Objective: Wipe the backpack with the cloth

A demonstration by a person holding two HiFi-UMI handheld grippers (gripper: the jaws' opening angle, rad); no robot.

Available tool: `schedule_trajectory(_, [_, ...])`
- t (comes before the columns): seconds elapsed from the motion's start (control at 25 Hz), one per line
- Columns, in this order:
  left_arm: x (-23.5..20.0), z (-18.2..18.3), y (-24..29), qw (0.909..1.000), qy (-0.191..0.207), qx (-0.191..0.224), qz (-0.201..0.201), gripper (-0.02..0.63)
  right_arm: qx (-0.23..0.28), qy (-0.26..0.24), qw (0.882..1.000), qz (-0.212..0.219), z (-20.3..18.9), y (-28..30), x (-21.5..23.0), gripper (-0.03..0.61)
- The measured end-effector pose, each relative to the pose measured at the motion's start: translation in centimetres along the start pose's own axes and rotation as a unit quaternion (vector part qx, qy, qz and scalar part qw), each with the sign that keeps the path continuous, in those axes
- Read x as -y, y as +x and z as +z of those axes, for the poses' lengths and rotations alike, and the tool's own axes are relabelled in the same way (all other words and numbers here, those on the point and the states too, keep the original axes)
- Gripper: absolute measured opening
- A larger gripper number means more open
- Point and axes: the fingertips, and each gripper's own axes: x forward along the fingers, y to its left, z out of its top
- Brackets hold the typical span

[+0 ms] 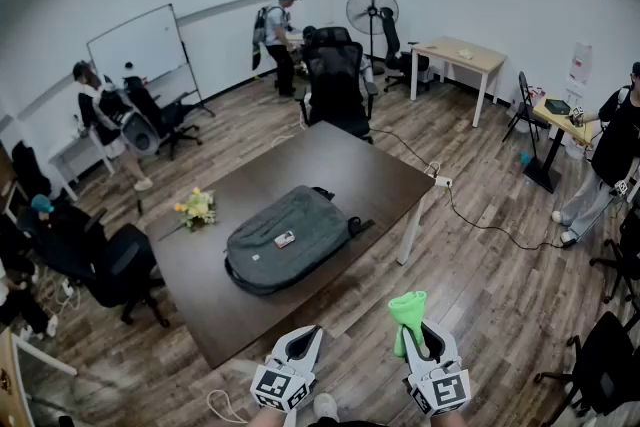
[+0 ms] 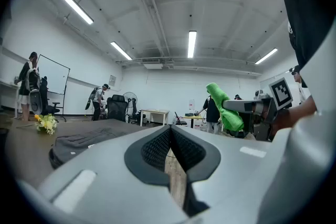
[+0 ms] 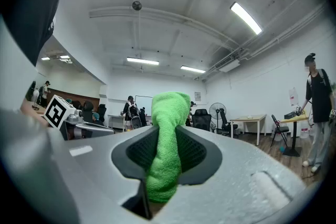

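Green microfibre cloth (image 1: 408, 310) clamped bunched in right gripper (image 1: 418, 333) — may slip out while wiping grey fabric backpack (image 1: 285, 240); left gripper (image 1: 308, 333) closed, empty.

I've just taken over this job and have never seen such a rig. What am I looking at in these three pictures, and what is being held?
There is no robot arm: a person carries a hand-held gripper in each hand. The wide picture comes from a camera on the person's head, looking down. The other two come from cameras riding on each gripper. On the brown table lie a grey backpack and a bunch of flowers. The right gripper has its fingers closed on a green cloth. The left gripper is closed and empty.
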Motion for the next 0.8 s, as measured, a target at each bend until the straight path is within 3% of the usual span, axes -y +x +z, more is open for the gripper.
schedule_trajectory(0.44, [-2.4,0.3,0.3,1.0000,-0.003,-0.003,-0.003,0.018,0.003,0.009,1.000,0.004,0.2,2.3,-1.0,0.097])
schedule_trajectory(0.8, [-7.1,0.4,0.6,0.9996,-0.029,0.006,0.000,0.018,0.006,0.013,1.000,0.007,0.2,6.8,-2.5,0.101])
